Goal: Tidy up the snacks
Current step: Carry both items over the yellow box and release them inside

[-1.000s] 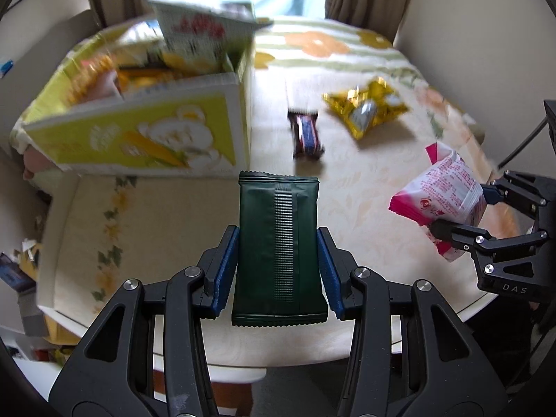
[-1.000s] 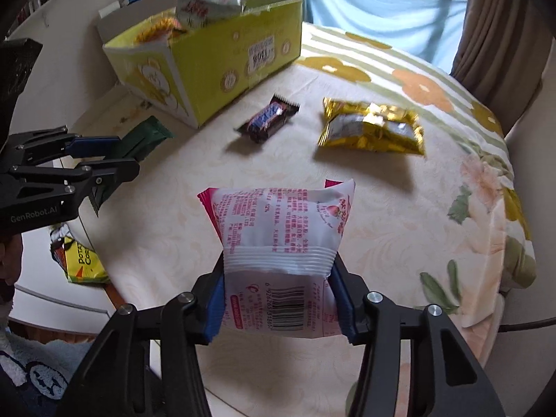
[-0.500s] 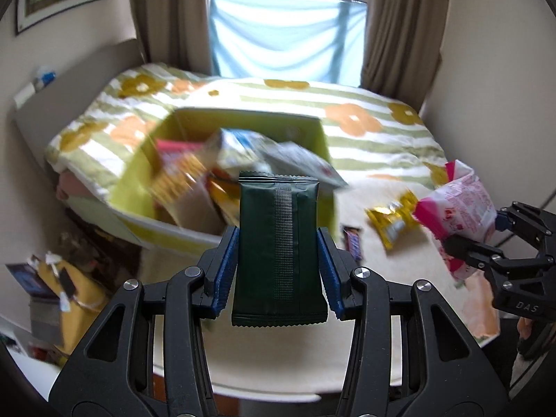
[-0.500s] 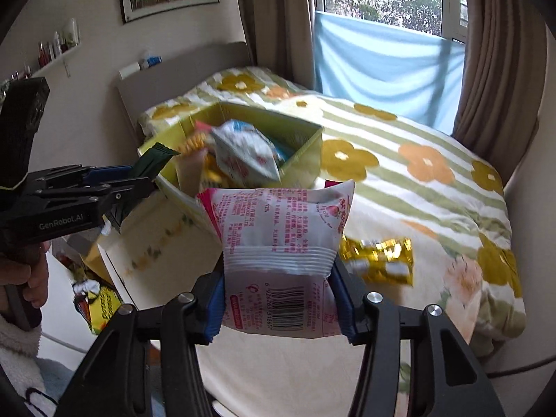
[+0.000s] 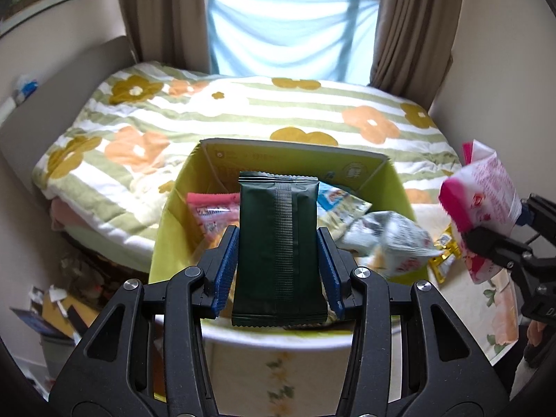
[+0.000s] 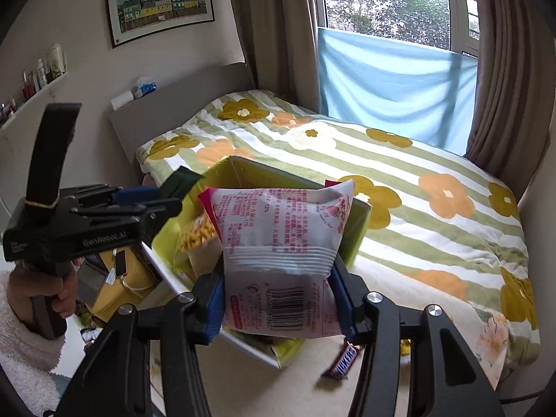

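My left hand-held gripper (image 5: 276,260) clamps a dark green packet (image 5: 278,250), its plain seam side facing me, with no writing I can read. It hangs over the yellow-green box (image 5: 163,232) that sits on the table (image 5: 278,375) at the edge nearest the bed (image 5: 243,111). My right hand-held gripper (image 6: 279,299) pinches a pink-and-white snack bag (image 6: 281,243); I see a barcode and small red print too fine to read. The side of the left tool reads "GenRobot.AI". A chocolate bar (image 6: 342,361) lies on the table beside the box.
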`<act>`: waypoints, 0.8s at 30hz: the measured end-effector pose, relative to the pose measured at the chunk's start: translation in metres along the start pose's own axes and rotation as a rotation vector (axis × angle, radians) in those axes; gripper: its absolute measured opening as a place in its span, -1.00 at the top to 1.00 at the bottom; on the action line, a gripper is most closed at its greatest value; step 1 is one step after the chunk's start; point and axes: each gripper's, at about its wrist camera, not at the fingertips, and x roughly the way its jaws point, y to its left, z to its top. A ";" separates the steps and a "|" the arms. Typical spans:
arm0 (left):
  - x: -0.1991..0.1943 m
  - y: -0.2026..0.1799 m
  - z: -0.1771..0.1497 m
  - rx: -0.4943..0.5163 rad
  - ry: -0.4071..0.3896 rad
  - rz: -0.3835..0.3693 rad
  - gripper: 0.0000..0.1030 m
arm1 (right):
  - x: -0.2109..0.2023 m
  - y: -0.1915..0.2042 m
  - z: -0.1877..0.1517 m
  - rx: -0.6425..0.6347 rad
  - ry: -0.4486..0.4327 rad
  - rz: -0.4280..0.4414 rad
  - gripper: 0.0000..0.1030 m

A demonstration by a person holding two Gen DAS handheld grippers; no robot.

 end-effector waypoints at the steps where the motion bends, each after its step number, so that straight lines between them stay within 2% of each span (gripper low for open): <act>1: 0.008 0.006 0.004 0.006 0.012 -0.011 0.21 | 0.007 0.001 0.005 0.009 0.005 -0.008 0.06; 5: 0.035 0.018 0.015 0.039 0.064 -0.027 0.21 | 0.028 0.003 0.017 0.061 0.025 -0.029 0.06; 8: 0.053 0.026 0.021 0.041 0.092 -0.067 0.20 | 0.039 0.001 0.021 0.106 0.039 -0.042 0.06; 9: 0.058 0.027 0.022 0.046 0.104 -0.076 0.11 | 0.041 0.001 0.021 0.120 0.044 -0.051 0.06; 11: 0.067 0.028 0.025 0.060 0.132 -0.065 -0.57 | 0.045 -0.001 0.022 0.144 0.048 -0.058 0.06; 12: 0.069 0.029 0.025 0.062 0.131 -0.061 -1.00 | 0.047 -0.002 0.023 0.152 0.050 -0.059 0.06; 15: 0.065 0.034 0.026 0.049 0.099 -0.093 -0.99 | 0.053 -0.008 0.027 0.181 0.060 -0.062 0.06; 19: 0.066 0.039 0.022 0.039 0.113 -0.092 -0.99 | 0.060 -0.017 0.032 0.226 0.067 -0.049 0.06; 24: 0.063 0.042 0.020 0.026 0.123 -0.114 -0.99 | 0.075 -0.026 0.038 0.265 0.088 -0.076 -0.01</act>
